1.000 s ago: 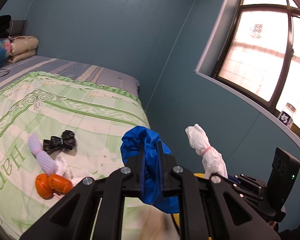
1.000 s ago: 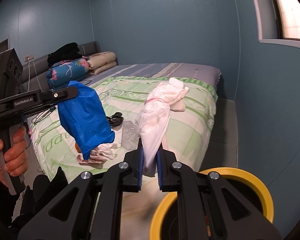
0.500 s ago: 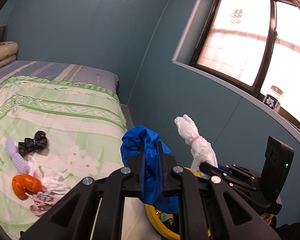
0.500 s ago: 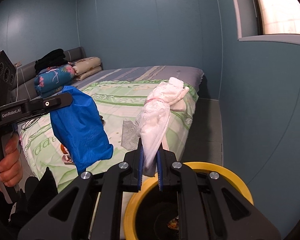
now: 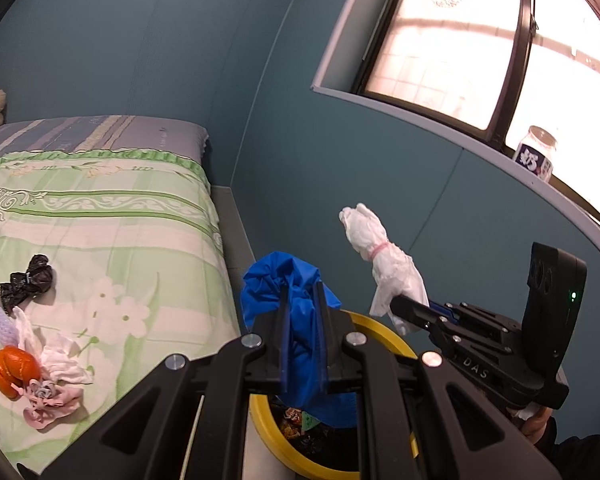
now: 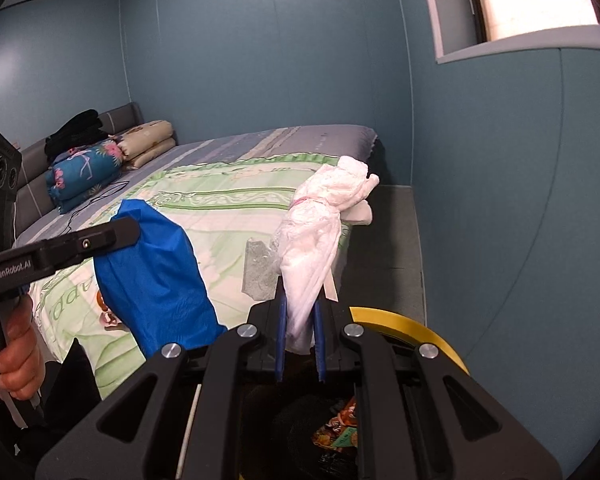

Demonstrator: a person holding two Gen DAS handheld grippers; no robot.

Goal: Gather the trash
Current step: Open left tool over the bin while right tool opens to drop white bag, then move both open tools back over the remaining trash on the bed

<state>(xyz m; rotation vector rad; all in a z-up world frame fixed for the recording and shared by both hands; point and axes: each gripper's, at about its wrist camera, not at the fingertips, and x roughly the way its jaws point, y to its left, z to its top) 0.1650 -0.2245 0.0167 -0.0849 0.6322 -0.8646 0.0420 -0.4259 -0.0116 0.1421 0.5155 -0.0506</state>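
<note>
My left gripper (image 5: 302, 312) is clamped tight on the blue bag (image 5: 296, 344), tilted downward. My right gripper (image 6: 299, 322), just to its right, pinches the white bag (image 6: 316, 240) the same way. My left hand (image 6: 14, 356) wraps its handle.

A bright blue bag (image 5: 296, 320) and a white bag (image 5: 384, 264) tied with a pink band hang over a bin with a yellow rim (image 5: 380, 326). The bedspread (image 5: 112, 232) is pale green and cream, striped, with white flowers and scrollwork, over a grey-blue striped sheet (image 5: 100, 132). On it lie a black bag (image 5: 26, 282), an orange bag (image 5: 10, 368) and pinkish-white tissues (image 5: 60, 376). The walls (image 5: 140, 40) are teal.
</note>
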